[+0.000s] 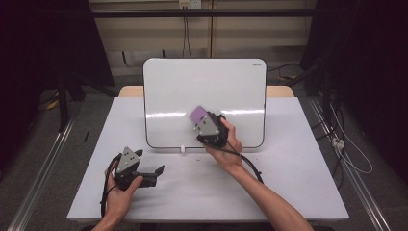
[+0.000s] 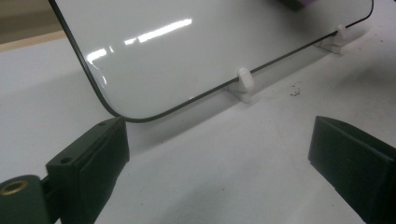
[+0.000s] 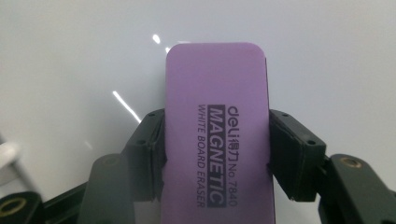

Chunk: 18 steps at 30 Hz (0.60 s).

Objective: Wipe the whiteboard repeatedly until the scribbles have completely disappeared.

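One purple eraser (image 3: 217, 135) marked "deli MAGNETIC WHITE BOARD ERASER", clamped in right gripper (image 3: 215, 154) jaws

The purple eraser (image 3: 217, 140) is running off the bottom edge of the right gripper view. In the left gripper view the whiteboard (image 2: 196, 42) is getting cropped at the top, and small dark specks (image 2: 295, 89) at right are staying too tiny to identify.

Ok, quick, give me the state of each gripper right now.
Left gripper: open, jaws wide apart, holding nothing, low over the white table.
Right gripper: closed on the purple rectangular magnetic whiteboard eraser, against the white glossy whiteboard.
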### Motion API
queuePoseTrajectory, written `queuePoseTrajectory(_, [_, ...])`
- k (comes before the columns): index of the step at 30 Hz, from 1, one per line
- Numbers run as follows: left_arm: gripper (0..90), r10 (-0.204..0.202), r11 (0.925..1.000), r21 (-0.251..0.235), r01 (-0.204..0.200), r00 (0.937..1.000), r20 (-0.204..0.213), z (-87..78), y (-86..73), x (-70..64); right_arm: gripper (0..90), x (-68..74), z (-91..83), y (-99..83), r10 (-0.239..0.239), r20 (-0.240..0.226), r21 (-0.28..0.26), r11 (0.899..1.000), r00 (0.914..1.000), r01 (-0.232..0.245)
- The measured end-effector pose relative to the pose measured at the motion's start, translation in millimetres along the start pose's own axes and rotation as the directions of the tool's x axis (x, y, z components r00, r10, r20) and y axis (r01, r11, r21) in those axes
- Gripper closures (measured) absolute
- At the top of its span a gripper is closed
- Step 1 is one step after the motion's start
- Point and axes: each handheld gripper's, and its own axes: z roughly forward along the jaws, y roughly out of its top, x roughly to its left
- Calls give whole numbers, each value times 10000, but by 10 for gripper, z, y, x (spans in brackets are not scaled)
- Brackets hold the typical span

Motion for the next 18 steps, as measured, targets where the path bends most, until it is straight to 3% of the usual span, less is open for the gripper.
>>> queuePoseTrajectory(4, [51,78,10000,-10,-78,10000,-7,6,9,1,418,-158,-15,-2,615,129,-18,9981,9980,-614])
queuePoseTrajectory(10, [52,-54,10000,-71,54,10000,6,-2,-4,4,418,-179,-86,-18,1049,-285,-354,9937,9941,-1059])
queuePoseTrajectory(18, [53,-213,9997,-79,212,9997,-130,-32,-24,38,418,-261,-188,-95,1898,-752,-984,9755,9789,-1967])
